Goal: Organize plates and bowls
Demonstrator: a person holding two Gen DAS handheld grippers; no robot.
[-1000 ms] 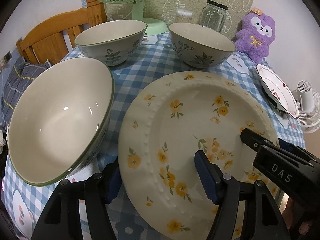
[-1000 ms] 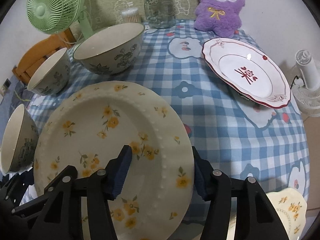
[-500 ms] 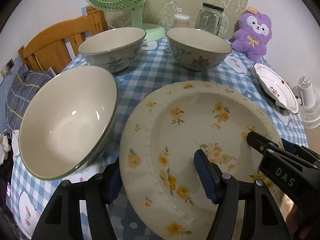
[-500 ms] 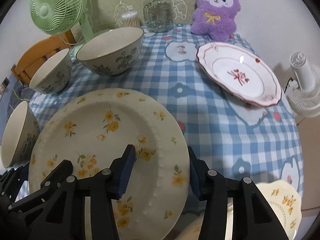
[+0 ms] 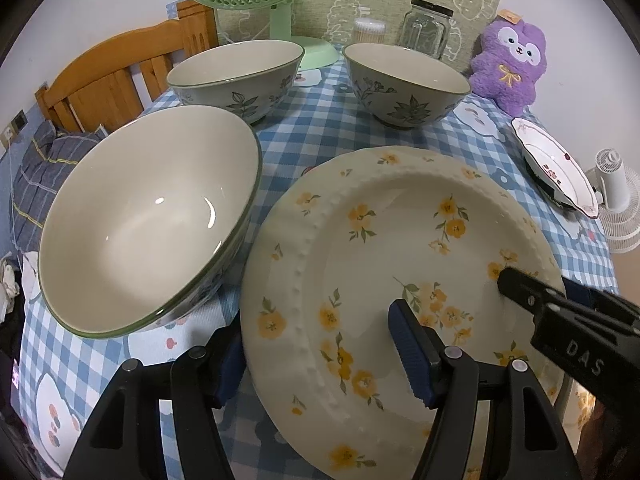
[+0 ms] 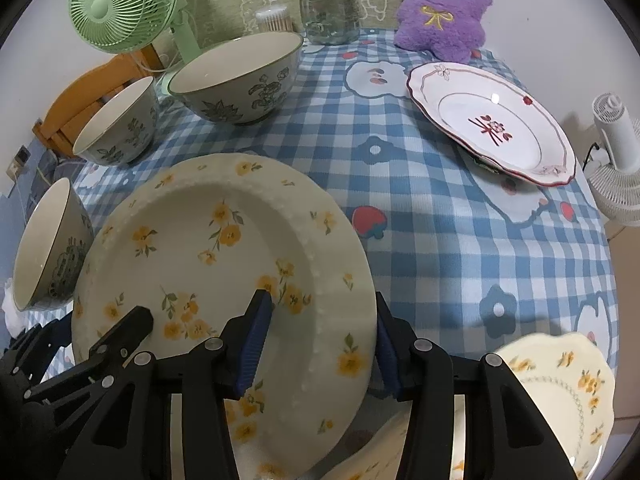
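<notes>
A cream plate with yellow flowers (image 5: 404,240) (image 6: 208,240) is held above the checked table by both grippers. My left gripper (image 5: 320,352) is shut on its left rim. My right gripper (image 6: 320,340) is shut on its right rim, and its black finger also shows in the left wrist view (image 5: 528,292). Three leaf-patterned bowls stand on the left: a near one (image 5: 144,216) (image 6: 44,244), a middle one (image 5: 236,76) (image 6: 116,124) and a far one (image 5: 404,84) (image 6: 240,76). A white plate with red trim (image 6: 492,120) (image 5: 556,164) sits at the right.
A second yellow-flowered plate (image 6: 560,392) lies at the near right edge. A green fan (image 6: 124,4), a glass jar (image 6: 330,8), a purple plush (image 6: 444,4) and a toothpick pot (image 6: 274,20) line the back. A wooden chair (image 5: 108,76) stands left, a white fan (image 6: 616,160) right.
Both grippers have drawn back toward me with the flowered plate. The bowls and the red-trimmed plate look farther off. The second flowered plate has come into view at the near right.
</notes>
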